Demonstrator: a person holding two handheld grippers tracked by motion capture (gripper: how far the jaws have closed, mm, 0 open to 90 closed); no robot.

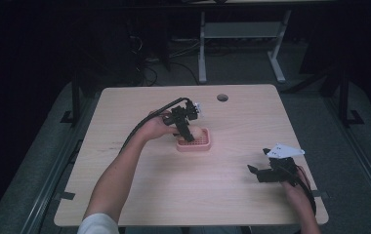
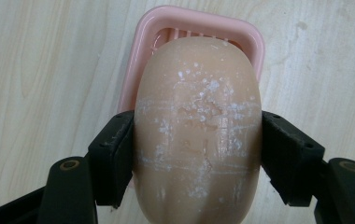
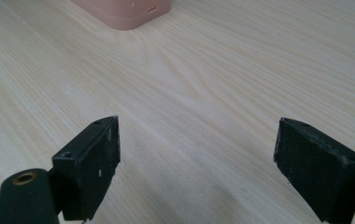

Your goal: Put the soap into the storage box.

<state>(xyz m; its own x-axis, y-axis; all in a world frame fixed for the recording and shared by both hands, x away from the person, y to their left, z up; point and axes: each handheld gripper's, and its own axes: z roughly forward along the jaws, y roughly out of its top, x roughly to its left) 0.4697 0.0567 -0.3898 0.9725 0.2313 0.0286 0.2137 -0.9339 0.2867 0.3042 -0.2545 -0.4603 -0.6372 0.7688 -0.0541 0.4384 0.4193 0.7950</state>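
A soap dish [image 1: 194,143] sits on the table [image 1: 125,185] near its middle, a little toward the far edge. The left gripper [image 1: 187,132] stands over the dish's left part, and a bar of soap [image 2: 199,126] sits between its jaws, directly above the dish. The right gripper [image 1: 256,171] hangs low near the table's near right corner, well apart from the dish, its jaws pointing left. A round hole [image 1: 222,97] lies by the far edge.
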